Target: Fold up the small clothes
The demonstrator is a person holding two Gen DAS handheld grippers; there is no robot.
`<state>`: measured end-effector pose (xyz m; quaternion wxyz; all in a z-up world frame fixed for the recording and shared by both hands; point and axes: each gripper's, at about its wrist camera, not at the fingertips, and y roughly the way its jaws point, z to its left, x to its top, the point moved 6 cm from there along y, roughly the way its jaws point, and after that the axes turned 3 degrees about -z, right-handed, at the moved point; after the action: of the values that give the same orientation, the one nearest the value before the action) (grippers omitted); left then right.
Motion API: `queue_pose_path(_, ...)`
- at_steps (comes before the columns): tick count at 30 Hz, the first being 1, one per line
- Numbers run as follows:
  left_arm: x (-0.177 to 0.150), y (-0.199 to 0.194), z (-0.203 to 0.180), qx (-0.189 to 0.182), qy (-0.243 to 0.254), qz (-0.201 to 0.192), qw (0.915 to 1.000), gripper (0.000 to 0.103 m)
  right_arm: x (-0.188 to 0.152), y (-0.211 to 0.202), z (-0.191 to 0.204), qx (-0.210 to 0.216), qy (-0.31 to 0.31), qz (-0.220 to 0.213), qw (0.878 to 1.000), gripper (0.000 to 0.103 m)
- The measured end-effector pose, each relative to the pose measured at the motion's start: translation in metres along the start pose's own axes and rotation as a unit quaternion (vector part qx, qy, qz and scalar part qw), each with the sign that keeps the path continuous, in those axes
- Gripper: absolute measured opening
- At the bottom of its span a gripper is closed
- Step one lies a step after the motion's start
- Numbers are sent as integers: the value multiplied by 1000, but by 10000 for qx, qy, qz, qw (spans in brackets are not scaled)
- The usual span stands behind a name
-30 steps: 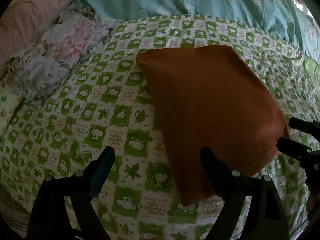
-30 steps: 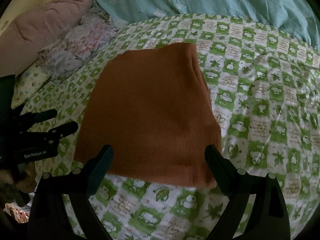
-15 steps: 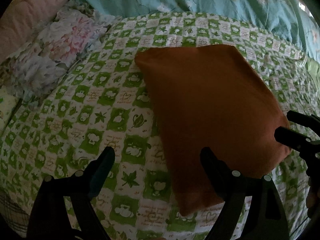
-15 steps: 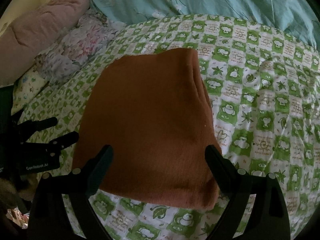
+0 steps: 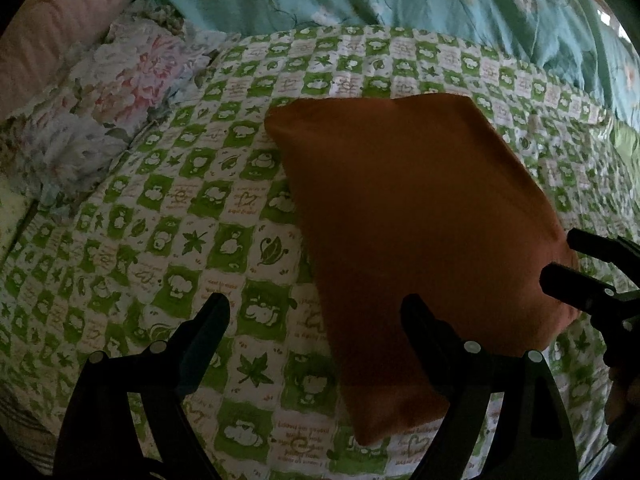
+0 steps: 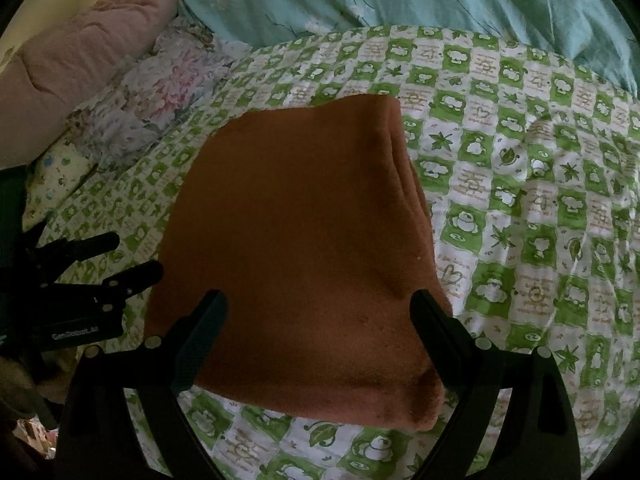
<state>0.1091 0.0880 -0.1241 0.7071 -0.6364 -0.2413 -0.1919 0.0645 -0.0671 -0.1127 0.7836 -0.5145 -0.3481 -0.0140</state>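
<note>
Green-check bedsheet (image 6: 520, 208), folded orange cloth (image 6: 304, 224), tongs apart

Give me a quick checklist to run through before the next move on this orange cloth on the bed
1. Left gripper open and holding nothing: ok.
2. Right gripper open and holding nothing: ok.
3. Orange cloth lying folded on the green checked sheet: ok; layered edges show along its right side.
4. Cloth free of other items: ok; the floral fabric lies apart at the far left.
5. Grippers clear of each other: ok; each flanks a near corner of the cloth.
6. Fold neat underneath: cannot tell; lower layers are hidden.
</note>
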Motion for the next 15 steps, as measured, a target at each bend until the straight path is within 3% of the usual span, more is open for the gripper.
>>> queue_pose_path(15, 1, -4, -4, -54, -34, -49, 10000, 88, -1, 1, 2, 19, -4, -29, 10000, 93)
